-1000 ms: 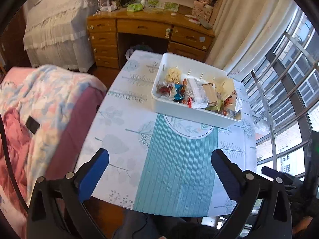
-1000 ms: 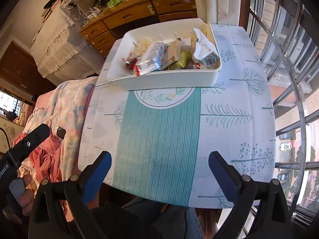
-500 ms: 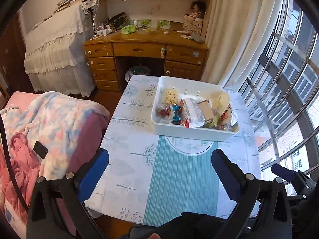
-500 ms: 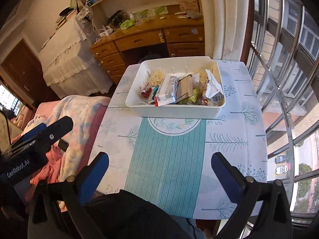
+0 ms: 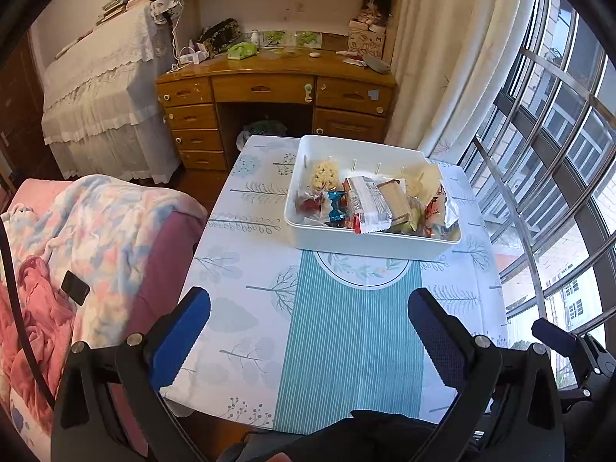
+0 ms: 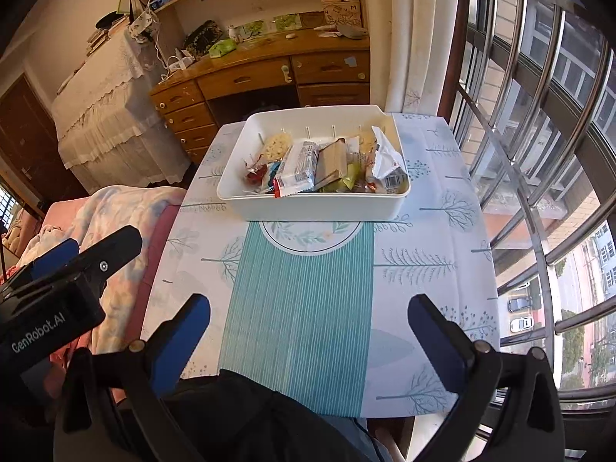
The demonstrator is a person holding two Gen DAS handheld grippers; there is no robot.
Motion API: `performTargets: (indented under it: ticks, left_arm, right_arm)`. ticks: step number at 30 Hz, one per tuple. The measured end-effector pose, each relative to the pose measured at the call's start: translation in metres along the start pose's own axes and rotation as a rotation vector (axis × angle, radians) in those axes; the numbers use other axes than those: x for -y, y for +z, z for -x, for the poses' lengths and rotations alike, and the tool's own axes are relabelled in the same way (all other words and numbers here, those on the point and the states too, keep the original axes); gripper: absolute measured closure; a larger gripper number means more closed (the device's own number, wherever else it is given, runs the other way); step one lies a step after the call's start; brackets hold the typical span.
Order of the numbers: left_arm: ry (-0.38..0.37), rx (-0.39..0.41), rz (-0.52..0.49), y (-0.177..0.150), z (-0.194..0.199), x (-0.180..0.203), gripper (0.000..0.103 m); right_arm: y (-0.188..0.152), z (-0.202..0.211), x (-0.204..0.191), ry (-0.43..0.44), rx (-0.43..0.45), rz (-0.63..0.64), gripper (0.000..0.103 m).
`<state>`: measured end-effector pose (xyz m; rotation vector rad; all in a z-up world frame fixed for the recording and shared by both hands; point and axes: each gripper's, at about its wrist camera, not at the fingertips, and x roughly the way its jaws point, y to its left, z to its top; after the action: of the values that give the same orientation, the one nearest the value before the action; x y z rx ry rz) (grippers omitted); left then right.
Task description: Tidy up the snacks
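Two grippers' jaws wide over tablecloth (image 5: 346, 327).

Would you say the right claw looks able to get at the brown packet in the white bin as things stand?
Probably yes. The right claw is open and empty, with only bare tablecloth between it and the white bin. The brown packet lies on top of the pile, uncovered, though neighbouring wrappers crowd its sides.

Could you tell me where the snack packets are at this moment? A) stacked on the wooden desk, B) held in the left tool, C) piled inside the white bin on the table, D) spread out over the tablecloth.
C: the snack packets lie heaped inside the white bin, while the left tool and right tool are both open and hold nothing.
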<state>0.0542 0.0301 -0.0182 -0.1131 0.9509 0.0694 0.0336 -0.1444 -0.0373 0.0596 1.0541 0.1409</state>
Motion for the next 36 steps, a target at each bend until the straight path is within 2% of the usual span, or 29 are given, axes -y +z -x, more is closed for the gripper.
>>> performTargets:
  ticks: [8,36]
  left_arm:
    - [-0.009,0.03,-0.01,0.001,0.003,0.009,0.001]
    - [0.019,0.004,-0.034,-0.002,-0.002,0.021,0.001]
  right_arm:
    - [0.0,0.002,0.004,-0.009,-0.001,0.0,0.0]
    - [0.006,-0.009,0.017,0.003,-0.038,0.009,0.0]
